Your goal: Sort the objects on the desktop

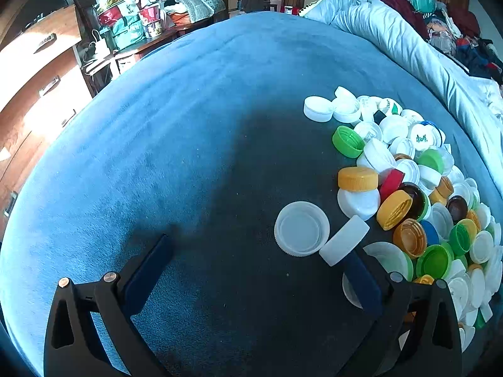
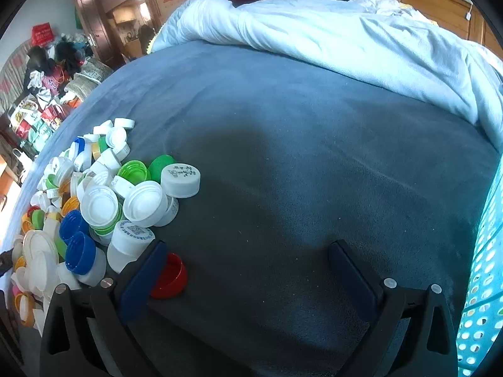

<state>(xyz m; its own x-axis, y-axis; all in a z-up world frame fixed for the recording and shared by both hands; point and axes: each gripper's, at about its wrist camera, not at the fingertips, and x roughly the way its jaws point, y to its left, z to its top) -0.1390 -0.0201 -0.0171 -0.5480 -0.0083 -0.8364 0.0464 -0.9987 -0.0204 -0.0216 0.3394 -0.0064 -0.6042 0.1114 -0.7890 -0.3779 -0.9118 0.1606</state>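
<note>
Spread wide and holding nothing, the left gripper (image 1: 261, 270) hovers low over the blue blanket (image 1: 188, 144), with open cloth ahead and to its left. Its right finger (image 1: 361, 282) touches a tilted white cap (image 1: 344, 240) at the near edge of the cap pile (image 1: 418, 194), just beside a large upturned white lid (image 1: 301, 228). Likewise wide apart and empty, the right gripper (image 2: 248, 270) has a red cap (image 2: 169, 278) against its left finger (image 2: 141, 279); bare blanket stretches ahead. A perforated teal basket (image 2: 481, 282) stands at its right edge. Farther back a pale duvet (image 2: 345, 40) bounds the blanket.
</note>
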